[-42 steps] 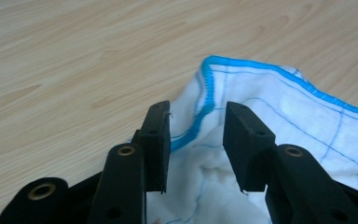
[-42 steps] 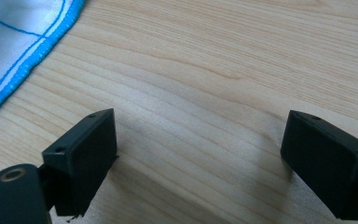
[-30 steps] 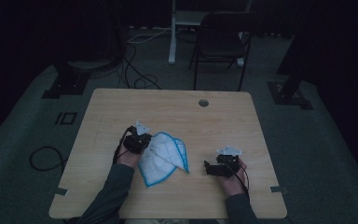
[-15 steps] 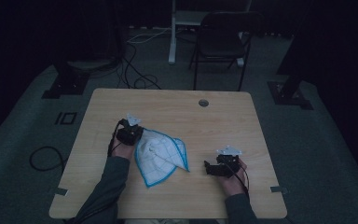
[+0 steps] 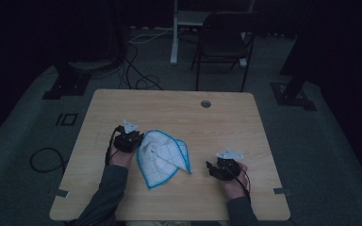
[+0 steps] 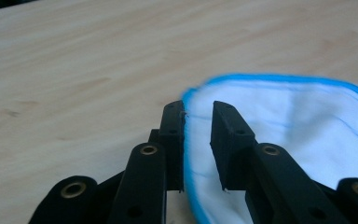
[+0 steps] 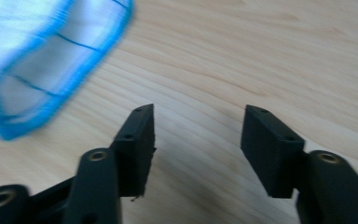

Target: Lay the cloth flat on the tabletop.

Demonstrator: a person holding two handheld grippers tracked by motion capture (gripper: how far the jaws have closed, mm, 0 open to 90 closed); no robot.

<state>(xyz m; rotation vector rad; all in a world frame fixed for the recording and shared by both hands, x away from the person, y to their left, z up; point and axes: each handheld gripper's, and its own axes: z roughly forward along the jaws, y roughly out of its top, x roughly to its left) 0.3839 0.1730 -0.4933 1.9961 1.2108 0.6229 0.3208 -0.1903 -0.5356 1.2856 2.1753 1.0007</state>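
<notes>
Two hand-held tongs work at a white cloth on a pale wooden counter (image 5: pixel 179 106).

The left tongs (image 6: pixel 198 122) have their narrow-set jaws around the blue-stitched edge of the white checked cloth with blue border (image 5: pixel 162 155), at its left end; the jaws seem clenched on it. The crumpled cloth lies in the middle of the counter, between both hands. The right tongs (image 7: pixel 196 140) are released, jaws wide apart over bare wood, near the cloth's right corner but not touching it.

Pale matt wood-grain counter (image 5: pixel 179 106), soft white cloth (image 5: pixel 162 157) with gridded weave and bright blue stitched hem, matt black plastic left tongs (image 6: pixel 198 128) with brass-coloured rivets.
</notes>
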